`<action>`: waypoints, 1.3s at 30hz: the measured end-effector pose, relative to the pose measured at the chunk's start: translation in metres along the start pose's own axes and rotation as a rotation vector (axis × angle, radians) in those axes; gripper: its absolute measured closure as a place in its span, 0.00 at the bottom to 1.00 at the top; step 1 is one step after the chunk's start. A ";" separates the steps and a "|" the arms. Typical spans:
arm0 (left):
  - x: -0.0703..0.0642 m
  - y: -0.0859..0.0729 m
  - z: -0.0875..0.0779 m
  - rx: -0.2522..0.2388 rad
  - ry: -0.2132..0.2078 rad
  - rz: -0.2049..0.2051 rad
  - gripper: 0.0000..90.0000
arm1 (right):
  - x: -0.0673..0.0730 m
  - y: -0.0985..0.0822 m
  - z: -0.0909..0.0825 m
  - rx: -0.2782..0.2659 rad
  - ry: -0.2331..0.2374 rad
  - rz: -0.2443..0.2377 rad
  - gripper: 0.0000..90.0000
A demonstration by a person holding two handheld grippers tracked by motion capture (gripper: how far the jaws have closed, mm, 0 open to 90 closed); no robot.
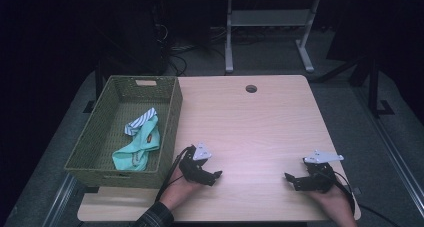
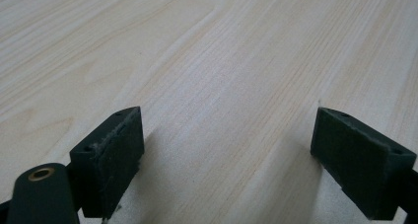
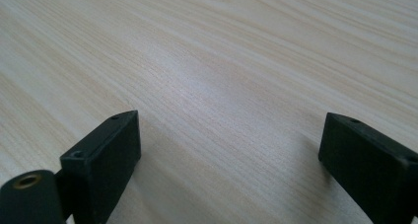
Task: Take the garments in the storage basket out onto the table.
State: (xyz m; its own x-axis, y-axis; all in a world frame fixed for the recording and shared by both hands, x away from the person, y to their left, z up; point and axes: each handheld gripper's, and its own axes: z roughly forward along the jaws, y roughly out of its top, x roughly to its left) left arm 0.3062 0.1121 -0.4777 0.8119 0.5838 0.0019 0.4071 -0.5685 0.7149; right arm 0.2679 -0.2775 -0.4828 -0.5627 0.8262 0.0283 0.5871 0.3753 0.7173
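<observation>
Cloth: a mint-green garment with a blue-and-white striped part lies crumpled inside the basket, toward its near half; it sits to the left of the left tool, with the basket wall between them, and well apart from the right tool.
Basket: green woven basket, rectangular, on the left part of the bench; its near right corner is just beside the left tool, not visibly touching it.
Left tool: held low over the near edge of the bench, tips pointing right toward the middle of the bench; grey three-cornered plate on top.
Left tool, jaws: spread wide in the left gripper view, one pad at each side with only bare wood grain between; nothing pinched, nothing touching the pads.
Right tool: held low over the near right part of the bench, tips pointing left, facing the left tool across an open stretch of wood.
Right tool, jaws: spread wide in the right gripper view, pads far apart, bare wood between; nothing held.
Hands: left hand with a plaid sleeve and right hand come in from the near edge, each wrapped round its tool.
Bench: pale wood top, with a round cable hole near the far edge, beyond both tools.
</observation>
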 end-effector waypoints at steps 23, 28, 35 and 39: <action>0.003 0.012 -0.001 0.019 -0.002 0.029 0.14 | 0.000 0.000 0.000 0.003 0.000 -0.001 0.09; 0.005 0.014 -0.006 0.011 0.011 0.026 0.14 | 0.000 0.000 0.000 0.003 -0.001 -0.001 0.09; 0.011 0.015 -0.010 -0.015 0.011 -0.016 0.15 | 0.001 0.000 0.000 0.003 -0.001 0.002 0.09; 0.009 0.017 -0.010 -0.002 0.014 -0.005 0.15 | 0.001 0.000 0.000 0.003 -0.005 0.003 0.09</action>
State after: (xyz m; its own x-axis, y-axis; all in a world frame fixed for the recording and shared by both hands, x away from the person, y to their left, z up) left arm 0.3165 0.1137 -0.4579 0.8039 0.5947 0.0079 0.4103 -0.5642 0.7165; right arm 0.2670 -0.2770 -0.4827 -0.5576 0.8297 0.0271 0.5907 0.3736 0.7152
